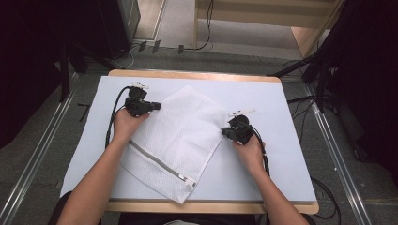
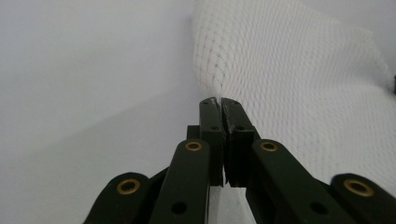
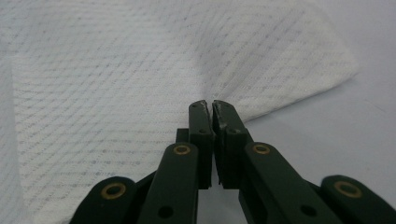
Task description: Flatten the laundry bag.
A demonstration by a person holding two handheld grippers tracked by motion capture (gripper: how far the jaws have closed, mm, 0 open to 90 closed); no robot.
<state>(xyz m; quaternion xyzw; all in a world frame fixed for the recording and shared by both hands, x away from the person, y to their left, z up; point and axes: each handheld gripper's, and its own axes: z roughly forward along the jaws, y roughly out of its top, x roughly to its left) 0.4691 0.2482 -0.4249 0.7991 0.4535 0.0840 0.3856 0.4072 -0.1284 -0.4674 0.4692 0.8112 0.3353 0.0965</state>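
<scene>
A white mesh laundry bag [image 1: 180,140] lies flat and turned at a slant on the white mat [image 1: 281,159] that covers the table, its grey zipper [image 1: 159,162] running along the end nearest the person; taking that zipper as the landmark, both grippers work at the far half of the bag, well away from it; the left gripper [image 1: 149,107] sits at the bag's left edge, up beyond the zipper's left end, and the right gripper [image 1: 230,132] sits at the bag's right corner, across from the zipper's pull end [image 1: 190,180]; in the left gripper view the jaws stand closed with a thin fold of mesh [image 2: 280,79] pinched between the tips, the cloth rising in a small ridge from the pinch, which suggests the edge is being lifted off the mat; in the right gripper view the jaws are likewise closed on the bag's hem [image 3: 261,105], near the pointed corner [image 3: 343,65]; the two holds on opposite edges look chosen so that the bag can be raised or folded evenly without sagging to one side, while the zipper end stays resting on the mat as an anchor; the next move probably calls for both hands to travel together, since a slack mesh could slip from either pinch.
</scene>
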